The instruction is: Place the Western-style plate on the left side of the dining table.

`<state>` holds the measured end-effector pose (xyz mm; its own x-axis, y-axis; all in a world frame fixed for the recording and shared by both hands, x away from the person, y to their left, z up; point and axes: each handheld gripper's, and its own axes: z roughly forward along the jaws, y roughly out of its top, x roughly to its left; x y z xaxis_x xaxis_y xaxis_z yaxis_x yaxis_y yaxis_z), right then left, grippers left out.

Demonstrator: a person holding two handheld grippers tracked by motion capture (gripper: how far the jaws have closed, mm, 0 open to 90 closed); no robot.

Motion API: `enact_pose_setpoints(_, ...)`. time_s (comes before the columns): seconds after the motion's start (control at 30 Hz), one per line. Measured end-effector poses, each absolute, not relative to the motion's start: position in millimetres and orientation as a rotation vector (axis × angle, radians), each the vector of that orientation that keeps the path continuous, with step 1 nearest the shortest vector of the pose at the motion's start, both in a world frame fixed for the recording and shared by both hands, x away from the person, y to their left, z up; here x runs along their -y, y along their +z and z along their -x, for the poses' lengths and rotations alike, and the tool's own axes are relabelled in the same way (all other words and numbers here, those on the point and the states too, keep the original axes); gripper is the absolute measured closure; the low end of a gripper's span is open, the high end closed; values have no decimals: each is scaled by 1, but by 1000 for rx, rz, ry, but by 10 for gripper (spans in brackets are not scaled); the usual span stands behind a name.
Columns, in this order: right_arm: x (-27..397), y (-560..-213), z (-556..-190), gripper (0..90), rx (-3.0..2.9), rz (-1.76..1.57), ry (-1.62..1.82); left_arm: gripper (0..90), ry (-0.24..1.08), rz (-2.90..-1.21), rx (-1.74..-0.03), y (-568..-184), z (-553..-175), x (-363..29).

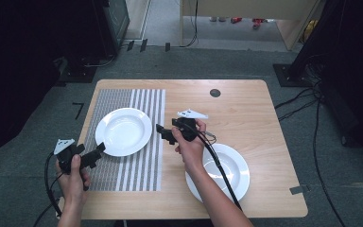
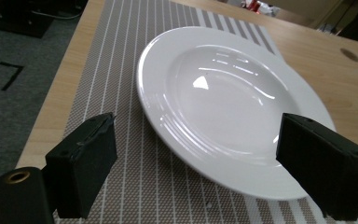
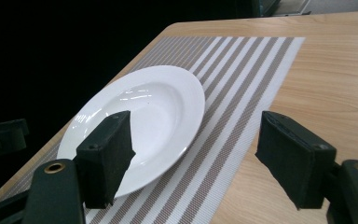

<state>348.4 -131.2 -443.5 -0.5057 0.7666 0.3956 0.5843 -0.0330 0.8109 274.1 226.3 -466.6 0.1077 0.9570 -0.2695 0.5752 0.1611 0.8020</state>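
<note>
1. The left gripper (image 1: 93, 153) hangs open, empty, just beside the placemat plate (image 1: 124, 131).
2. That plate lies flat on the striped placemat (image 1: 132, 170); placing looks done.
3. The right gripper (image 1: 166, 134), also open and empty, hovers above the surface (image 1: 246, 109).
4. The second plate (image 1: 231, 163) sits on bare wood, likely left to handle.

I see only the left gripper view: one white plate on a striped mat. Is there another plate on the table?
Observer: Yes, a second white plate lies on the bare table at the near right, partly under the right forearm.
Operator: Where is the right gripper?
Observer: The right gripper is above the mat's right edge, pointing at the first plate.
Operator: Does it hold something?
Observer: No, its fingers stand open with nothing between them.
</note>
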Motion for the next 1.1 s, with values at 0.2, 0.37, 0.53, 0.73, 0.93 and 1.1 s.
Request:
enact_pose_setpoints(0.2, 147, -443, -342, 268, -2050, -1462, 1549, 123, 580, -1552, -1602, -477, -264, -225)
enact_pose_setpoints(0.37, 162, -442, -336, 268, -2030, -1472, 1546, 124, 590, -1598, -1611, -486, -257, -222)
enact_pose_setpoints(0.53, 176, -442, -330, 264, -2020, -1474, 1544, 123, 622, -1650, -1600, -494, -249, -220)
enact_pose_setpoints(0.73, 192, -444, -325, 264, -2003, -1494, 1532, 123, 638, -1673, -1608, -500, -246, -221)
enact_pose_setpoints(0.93, 207, -446, -320, 263, -1983, -1511, 1519, 123, 660, -1716, -1627, -510, -246, -217)
enact_pose_setpoints(1.1, 218, -447, -315, 264, -1968, -1519, 1511, 123, 662, -1750, -1634, -515, -247, -213)
